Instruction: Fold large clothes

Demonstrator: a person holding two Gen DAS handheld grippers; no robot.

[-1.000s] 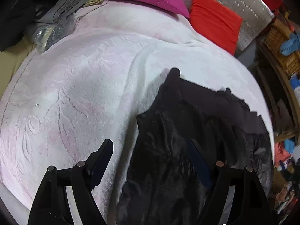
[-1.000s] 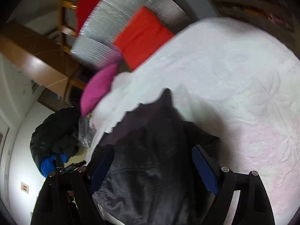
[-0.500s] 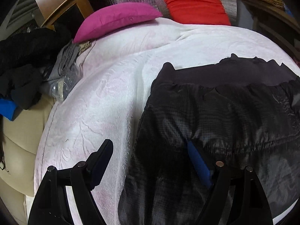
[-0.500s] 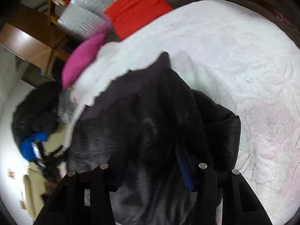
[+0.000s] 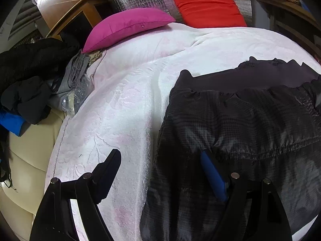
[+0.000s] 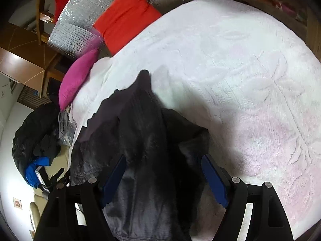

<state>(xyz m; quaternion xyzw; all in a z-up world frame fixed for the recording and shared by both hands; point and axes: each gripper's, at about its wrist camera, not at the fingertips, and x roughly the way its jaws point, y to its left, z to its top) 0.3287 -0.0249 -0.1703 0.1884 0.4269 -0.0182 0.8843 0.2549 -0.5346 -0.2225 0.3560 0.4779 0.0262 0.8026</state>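
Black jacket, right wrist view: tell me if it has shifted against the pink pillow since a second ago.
Yes. The black jacket now spreads wider across the white bedspread, its folded mass lying closer to the pink pillow.

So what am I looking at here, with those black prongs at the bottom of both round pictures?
No robot: a person holds a two-finger gripper in each hand, each with a fisheye camera looking along its fingers. One picture is from the left gripper, the other from the right gripper. Both hover over a dark jacket lying on a white bedspread, with a pink pillow and a red cushion behind. The left one's jaws stand open; the right one's are opening above the jacket. Nothing is gripped.
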